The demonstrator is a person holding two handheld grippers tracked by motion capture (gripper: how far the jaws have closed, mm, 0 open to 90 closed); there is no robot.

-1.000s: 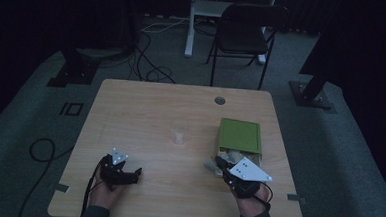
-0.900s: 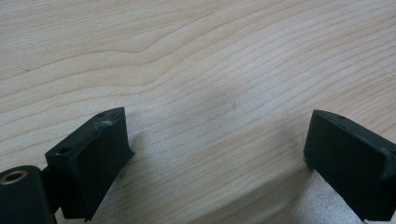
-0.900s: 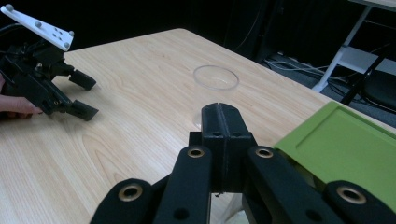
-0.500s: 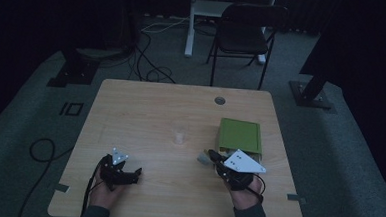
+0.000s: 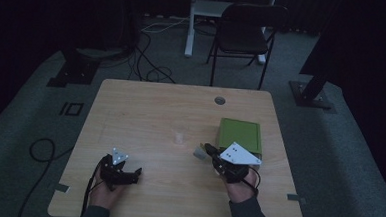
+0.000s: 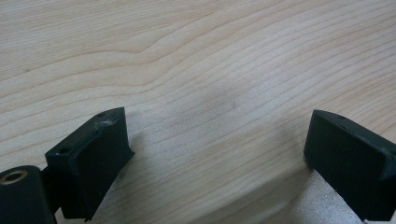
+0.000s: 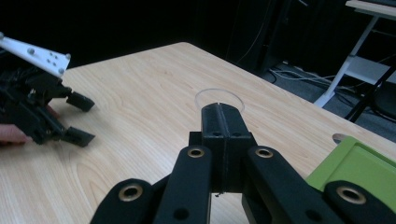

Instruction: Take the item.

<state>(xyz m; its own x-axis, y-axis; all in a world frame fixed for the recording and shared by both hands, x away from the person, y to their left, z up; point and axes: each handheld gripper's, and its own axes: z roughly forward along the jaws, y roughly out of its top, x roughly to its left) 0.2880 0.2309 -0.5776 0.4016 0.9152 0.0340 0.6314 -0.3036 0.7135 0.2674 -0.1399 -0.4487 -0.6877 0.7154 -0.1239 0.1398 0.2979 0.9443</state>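
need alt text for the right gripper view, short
The right claw, jaws shut together with nothing between them, points across a light wooden table at a clear cup just beyond its tips. The left claw, jaws apart, sits at far left, and a green tray at lower right.

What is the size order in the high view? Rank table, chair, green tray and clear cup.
1. table
2. chair, though it stands farther from the camera, so its rank is unsure
3. green tray
4. clear cup, faint and smallest
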